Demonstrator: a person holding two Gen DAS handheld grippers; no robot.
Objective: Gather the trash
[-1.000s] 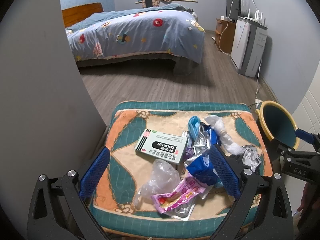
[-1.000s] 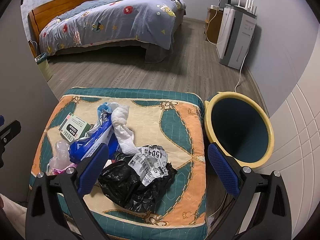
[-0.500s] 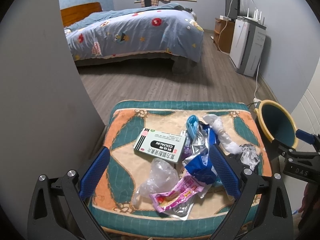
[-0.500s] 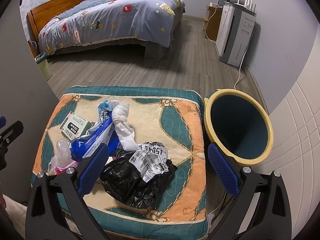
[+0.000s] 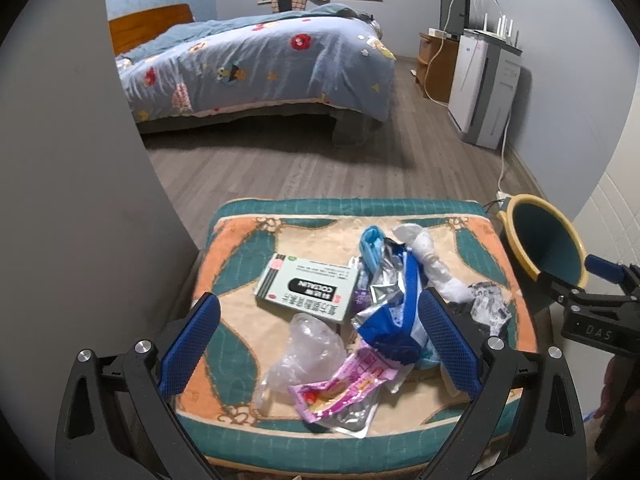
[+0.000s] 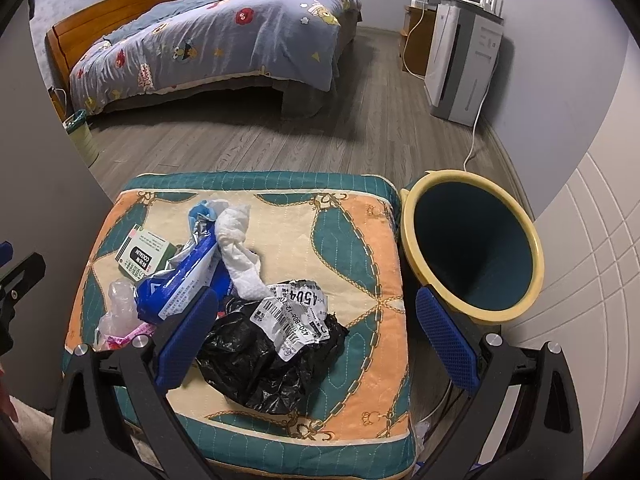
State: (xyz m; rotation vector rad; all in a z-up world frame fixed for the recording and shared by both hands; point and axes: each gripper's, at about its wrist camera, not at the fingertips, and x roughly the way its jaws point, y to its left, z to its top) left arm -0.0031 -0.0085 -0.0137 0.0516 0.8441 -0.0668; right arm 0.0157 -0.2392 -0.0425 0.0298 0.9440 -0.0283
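Note:
A pile of trash lies on a teal and orange cushion (image 5: 240, 236) (image 6: 360, 240). It holds a white medicine box (image 5: 308, 286) (image 6: 142, 254), a clear plastic bag (image 5: 308, 340), a pink wrapper (image 5: 344, 388), a blue wrapper (image 5: 392, 320) (image 6: 180, 280), a white crumpled tissue (image 5: 436, 264) (image 6: 240, 248) and a black bag with a label (image 6: 268, 352). A teal bin with a yellow rim (image 6: 472, 248) (image 5: 548, 240) stands right of the cushion. My left gripper (image 5: 320, 344) is open above the near left trash. My right gripper (image 6: 316, 340) is open above the black bag.
A grey wall (image 5: 80, 200) rises close on the left. A bed with a blue quilt (image 5: 260, 64) stands across the wood floor (image 5: 320, 168). A white appliance (image 5: 484, 92) and a cable (image 6: 476, 136) are at the right wall. White tiles (image 6: 592, 280) are right of the bin.
Both grippers have pulled back slightly, so the cushion and trash sit a little farther in both views. Both stay open. The trash has not moved.

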